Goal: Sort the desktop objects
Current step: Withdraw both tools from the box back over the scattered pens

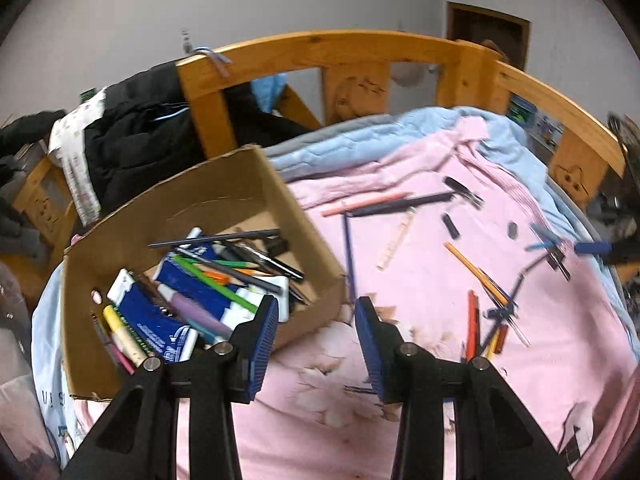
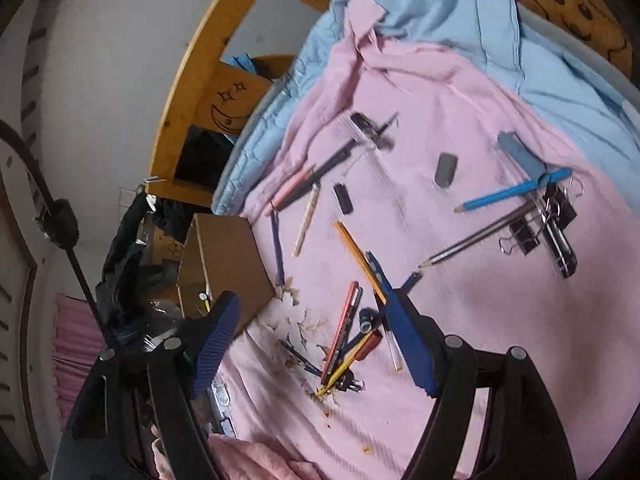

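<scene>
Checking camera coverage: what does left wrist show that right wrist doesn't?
Left wrist only: the inside of the cardboard box, with pens and blue-and-white packs, and the left gripper, open and empty. Right wrist only: the black binder clips, the moon-and-stars carving, and the right gripper, open over the pencil pile. Both: the pink sheet, scattered pencils, box, wooden bed frame.

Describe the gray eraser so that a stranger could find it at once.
Start at the pink sheet on the bed. Near its far edge, beside the blue pencil, lies the gray eraser. It is short and blocky; its neighbours are long and thin.
</scene>
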Action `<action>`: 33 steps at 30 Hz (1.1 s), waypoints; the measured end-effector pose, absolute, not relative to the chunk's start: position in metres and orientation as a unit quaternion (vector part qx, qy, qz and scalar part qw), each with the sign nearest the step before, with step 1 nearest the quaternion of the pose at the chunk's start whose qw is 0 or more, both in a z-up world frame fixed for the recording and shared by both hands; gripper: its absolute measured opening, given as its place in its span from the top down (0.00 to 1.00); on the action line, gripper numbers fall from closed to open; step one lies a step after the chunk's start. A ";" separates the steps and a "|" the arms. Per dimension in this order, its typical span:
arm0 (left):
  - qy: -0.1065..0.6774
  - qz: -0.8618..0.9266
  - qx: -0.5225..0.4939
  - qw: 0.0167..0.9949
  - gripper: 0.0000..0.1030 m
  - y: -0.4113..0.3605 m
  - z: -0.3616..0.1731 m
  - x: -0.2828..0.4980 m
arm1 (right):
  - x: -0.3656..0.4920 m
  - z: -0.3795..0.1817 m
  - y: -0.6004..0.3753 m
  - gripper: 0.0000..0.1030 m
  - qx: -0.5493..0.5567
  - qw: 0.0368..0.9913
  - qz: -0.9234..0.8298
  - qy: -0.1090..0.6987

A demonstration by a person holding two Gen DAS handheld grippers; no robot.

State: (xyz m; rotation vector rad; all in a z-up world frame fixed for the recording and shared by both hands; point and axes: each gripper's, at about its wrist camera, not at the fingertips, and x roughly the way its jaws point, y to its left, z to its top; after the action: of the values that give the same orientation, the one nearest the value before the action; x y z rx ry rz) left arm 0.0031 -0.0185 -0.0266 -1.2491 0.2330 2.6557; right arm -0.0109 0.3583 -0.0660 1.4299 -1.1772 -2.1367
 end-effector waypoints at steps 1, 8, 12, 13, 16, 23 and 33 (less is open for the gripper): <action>0.084 0.896 -0.423 0.106 0.61 -0.015 -0.028 0.005 | -0.010 -0.062 0.360 0.25 0.493 0.155 -0.751 -0.411; 0.079 0.847 -0.477 0.221 0.61 0.019 -0.051 0.010 | -0.010 -0.062 0.361 0.25 0.504 0.145 -0.754 -0.396; 0.090 0.822 -0.508 0.241 0.61 0.035 -0.073 0.010 | -0.013 -0.069 0.353 0.25 0.520 0.153 -0.743 -0.392; 0.096 0.817 -0.515 0.241 0.61 0.036 -0.078 0.010 | -0.012 -0.070 0.352 0.25 0.522 0.155 -0.741 -0.393; 0.122 0.807 -0.528 0.234 0.61 0.036 -0.090 0.012 | -0.011 -0.074 0.353 0.25 0.524 0.163 -0.732 -0.404; -0.014 0.771 -0.603 0.202 0.61 0.006 -0.103 0.003 | -0.016 -0.085 0.358 0.25 0.531 0.161 -0.719 -0.420; -0.203 0.743 -0.630 0.100 0.63 0.005 -0.135 0.004 | -0.086 -0.090 0.300 0.28 0.565 0.179 -0.752 -0.289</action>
State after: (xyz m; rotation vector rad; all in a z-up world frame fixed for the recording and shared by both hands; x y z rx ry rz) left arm 0.0042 0.0047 -0.1349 -1.8628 -0.5991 2.1963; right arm -0.0859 0.3001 -0.0896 1.5984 -0.8167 -2.1256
